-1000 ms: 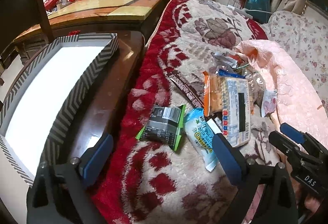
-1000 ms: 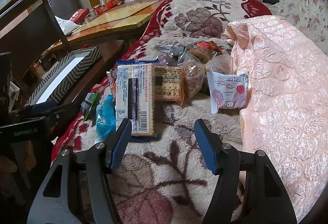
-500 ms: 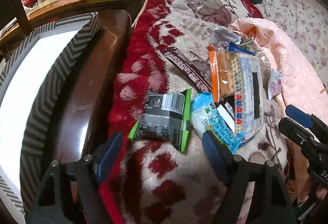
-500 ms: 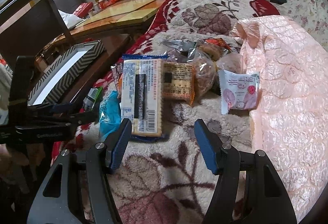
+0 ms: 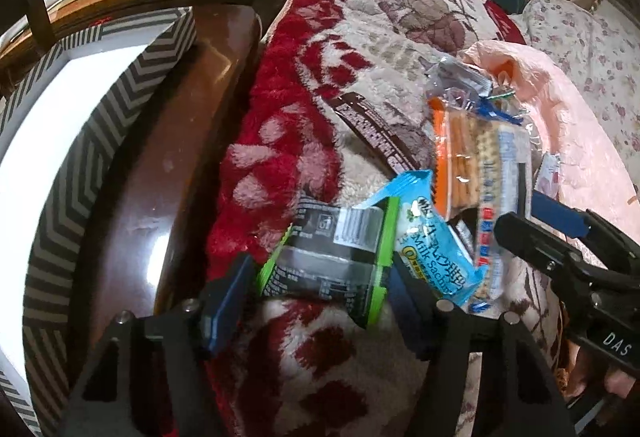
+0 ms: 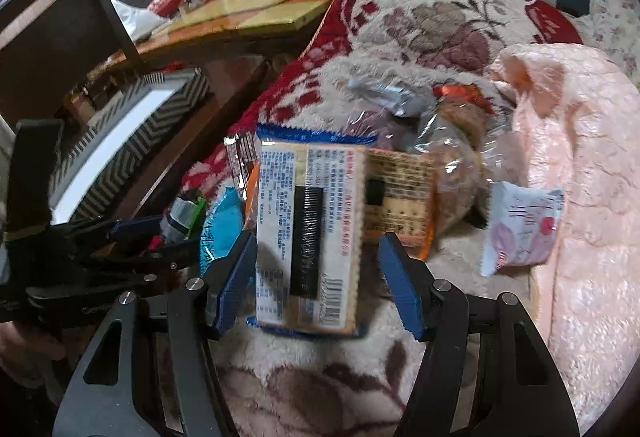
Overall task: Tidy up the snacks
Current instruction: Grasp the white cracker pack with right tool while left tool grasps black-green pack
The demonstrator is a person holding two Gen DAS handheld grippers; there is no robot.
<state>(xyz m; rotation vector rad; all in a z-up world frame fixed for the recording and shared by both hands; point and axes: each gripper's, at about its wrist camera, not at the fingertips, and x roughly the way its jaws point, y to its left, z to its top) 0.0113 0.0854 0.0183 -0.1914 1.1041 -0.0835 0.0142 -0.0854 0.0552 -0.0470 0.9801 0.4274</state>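
Observation:
A pile of snack packets lies on a red-and-cream blanket point(image 5: 304, 109). My left gripper point(image 5: 316, 297) is open, its blue pads on either side of a black-and-green packet point(image 5: 332, 261), not clamped. A light blue milk-sachet packet point(image 5: 432, 237) lies just right of it. My right gripper point(image 6: 318, 285) is open around the near end of a long cracker pack point(image 6: 312, 237) with a blue wrapper. The right gripper also shows in the left wrist view point(image 5: 560, 233).
A zigzag-patterned box point(image 5: 92, 125) with a white inside stands on the dark wooden table point(image 5: 160, 173) at left. A pink quilt point(image 6: 580, 197) lies at right. A pink-white sachet point(image 6: 520, 229), an orange biscuit pack point(image 6: 400, 201) and clear bags lie behind.
Both grippers have moved forward and down. The left now straddles the black-and-green packet. The right now straddles the cracker pack's near end.

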